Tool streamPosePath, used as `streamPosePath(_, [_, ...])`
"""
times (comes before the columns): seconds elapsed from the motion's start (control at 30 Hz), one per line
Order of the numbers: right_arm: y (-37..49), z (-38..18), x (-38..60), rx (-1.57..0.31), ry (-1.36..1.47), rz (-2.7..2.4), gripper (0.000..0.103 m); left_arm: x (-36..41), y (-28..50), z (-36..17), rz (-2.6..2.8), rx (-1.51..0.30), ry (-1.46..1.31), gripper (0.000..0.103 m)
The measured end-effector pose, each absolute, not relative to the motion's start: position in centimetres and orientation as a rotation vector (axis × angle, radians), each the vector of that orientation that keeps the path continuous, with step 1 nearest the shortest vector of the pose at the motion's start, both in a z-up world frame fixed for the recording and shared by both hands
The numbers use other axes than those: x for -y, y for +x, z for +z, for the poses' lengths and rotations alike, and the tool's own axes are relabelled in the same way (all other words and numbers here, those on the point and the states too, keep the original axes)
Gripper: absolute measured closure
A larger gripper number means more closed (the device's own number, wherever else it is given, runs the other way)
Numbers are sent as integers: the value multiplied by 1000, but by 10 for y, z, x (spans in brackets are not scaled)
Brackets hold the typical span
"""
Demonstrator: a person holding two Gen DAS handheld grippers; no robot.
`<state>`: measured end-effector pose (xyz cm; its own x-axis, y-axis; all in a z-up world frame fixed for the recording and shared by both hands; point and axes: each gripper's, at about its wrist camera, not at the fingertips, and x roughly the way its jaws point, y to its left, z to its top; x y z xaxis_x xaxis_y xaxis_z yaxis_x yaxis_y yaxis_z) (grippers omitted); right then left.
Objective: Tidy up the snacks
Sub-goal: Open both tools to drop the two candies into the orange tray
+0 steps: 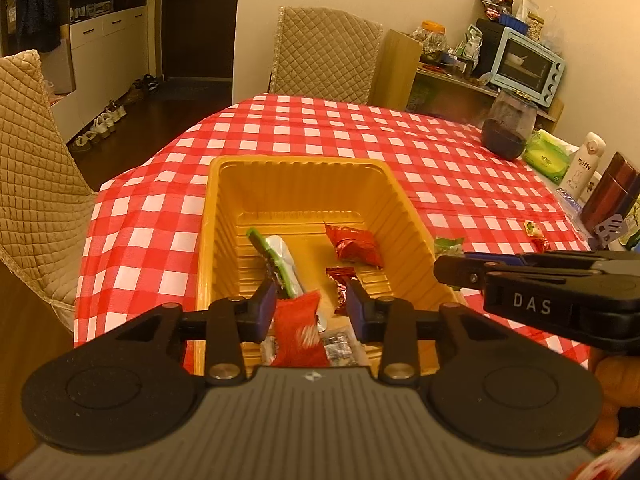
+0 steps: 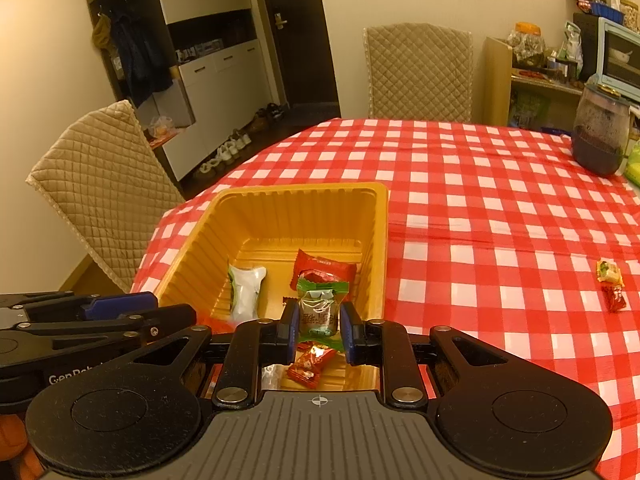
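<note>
Both claws are over the yellow tray (image 2: 376, 216) on the desk, right claw (image 2: 319, 330) pinching a green candy (image 2: 319, 314), left claw (image 1: 312, 312) wide around a red packet (image 1: 298, 330), so I'd just lower a bit, let go gently, then grab the two strays (image 2: 611, 286) near the desk edge

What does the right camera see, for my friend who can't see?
The right gripper holds a green-edged candy over a yellow tray with more snacks inside. The tray sits on a red checked cloth; two candies lie to the right.

Glossy ribbed plastic tray (image 2: 376, 216); quilted cloth chair cover (image 2: 418, 72).
</note>
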<state>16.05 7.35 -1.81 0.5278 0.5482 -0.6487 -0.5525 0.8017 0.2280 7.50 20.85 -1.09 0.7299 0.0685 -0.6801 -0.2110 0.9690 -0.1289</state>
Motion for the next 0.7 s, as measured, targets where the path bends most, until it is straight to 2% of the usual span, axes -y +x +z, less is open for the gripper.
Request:
streamPosePath(0.6, [157,-15,-86,-768,-3,689,81,-217,67,-12,182,-738,-213,69])
streamPosePath(0.7, [158,-13,-86,-753,23,721,81,-219,66,-12,192,-736,-215,64])
